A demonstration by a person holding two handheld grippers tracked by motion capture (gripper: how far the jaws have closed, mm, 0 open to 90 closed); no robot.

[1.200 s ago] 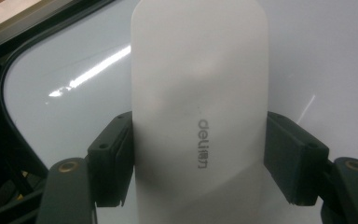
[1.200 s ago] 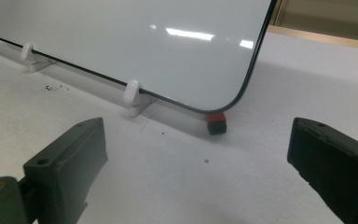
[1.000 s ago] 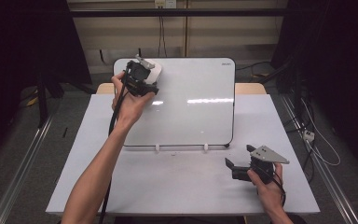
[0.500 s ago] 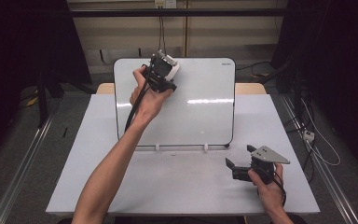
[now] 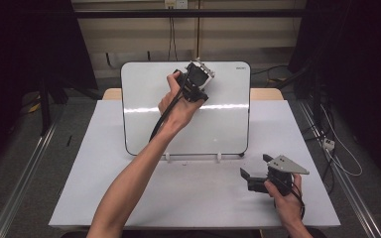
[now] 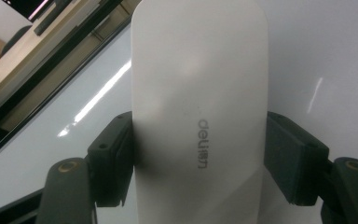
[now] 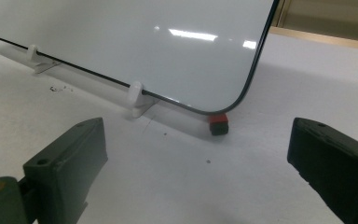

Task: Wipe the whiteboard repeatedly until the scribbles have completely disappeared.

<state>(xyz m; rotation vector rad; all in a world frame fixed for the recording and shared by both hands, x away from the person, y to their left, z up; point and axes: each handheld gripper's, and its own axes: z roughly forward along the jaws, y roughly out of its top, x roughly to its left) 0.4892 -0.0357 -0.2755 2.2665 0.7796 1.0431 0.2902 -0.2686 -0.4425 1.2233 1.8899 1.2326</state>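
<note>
A white whiteboard (image 5: 228,124) leans upright on two small white feet at the back of the grey table (image 5: 79,198). My left gripper (image 5: 200,78) is held up against the board's upper middle, shut on a white oblong eraser (image 6: 198,116) with grey lettering; its dark pads (image 6: 116,154) press both long sides. The eraser (image 5: 202,70) lies against the board face. My right gripper (image 5: 254,166) rests on the table at the front right, below the board's lower right corner. Its jaws (image 7: 200,163) stand wide apart with nothing between them.
A small red and black block (image 7: 218,124) sits under the board's lower right corner. White clip feet (image 7: 135,95) hold the board's bottom edge. Cables run across the floor right of the table (image 5: 337,153). A cable trails from the left gripper along the forearm (image 5: 163,119).
My left hand has slid the eraser rightward along the top of the board, from its upper left corner to its upper middle. The right gripper has stayed put.
</note>
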